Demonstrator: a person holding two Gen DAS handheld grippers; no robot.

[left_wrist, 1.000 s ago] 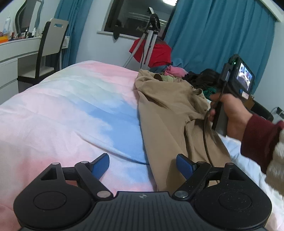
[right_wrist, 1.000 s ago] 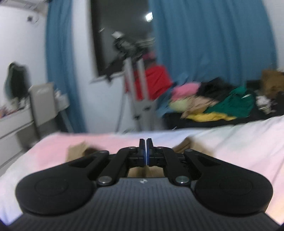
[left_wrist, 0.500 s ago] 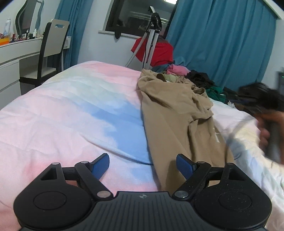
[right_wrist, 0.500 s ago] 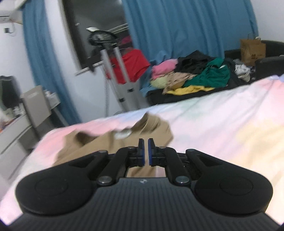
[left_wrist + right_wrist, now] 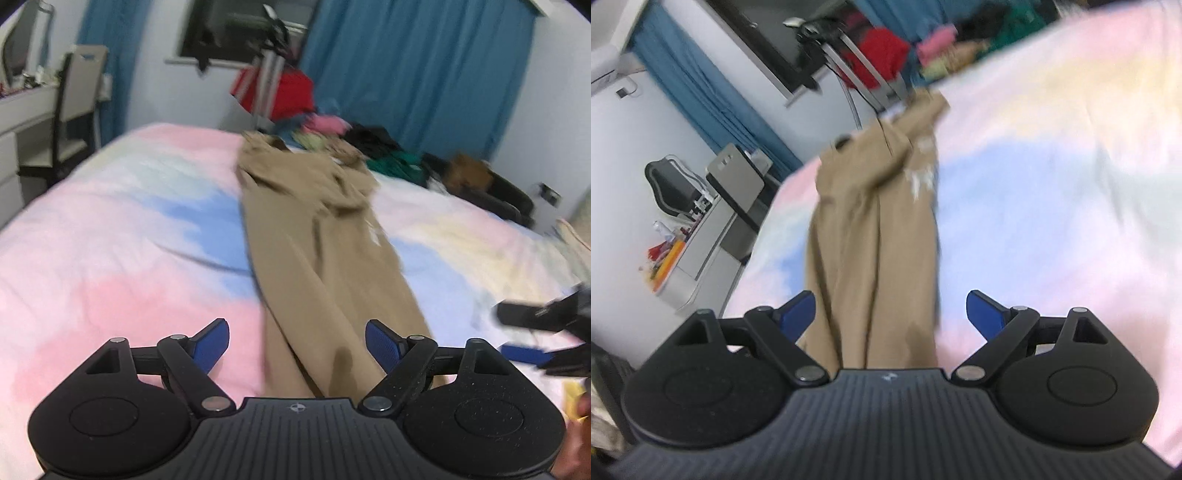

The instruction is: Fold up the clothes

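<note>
- Left wrist view: the left gripper (image 5: 297,341) hangs low over the near end of the tan trousers (image 5: 325,258), blue pads spread wide and nothing between them. The cloth runs straight away from the camera up the middle of the pastel bedspread (image 5: 110,236), legs lying close side by side, waist end bunched at the far edge of the bed.
- Same view, far right: the right gripper (image 5: 535,336) pokes in, blurred, just beside the trouser hems. From here I cannot tell how its jaws stand.
- Behind the bed: a pile of clothes (image 5: 354,136) against the blue curtain (image 5: 406,74), well clear of the work.
- Right wrist view: the right gripper (image 5: 890,314) is tilted, jaws wide apart, empty, straddling the near end of the trousers (image 5: 875,236). The picture is smeared, so fine creases are lost.
- My read: both tools line up at the hem end, one per side, likely so the ends can be pinched together and carried up toward the waist. Neither has closed on cloth yet.
</note>
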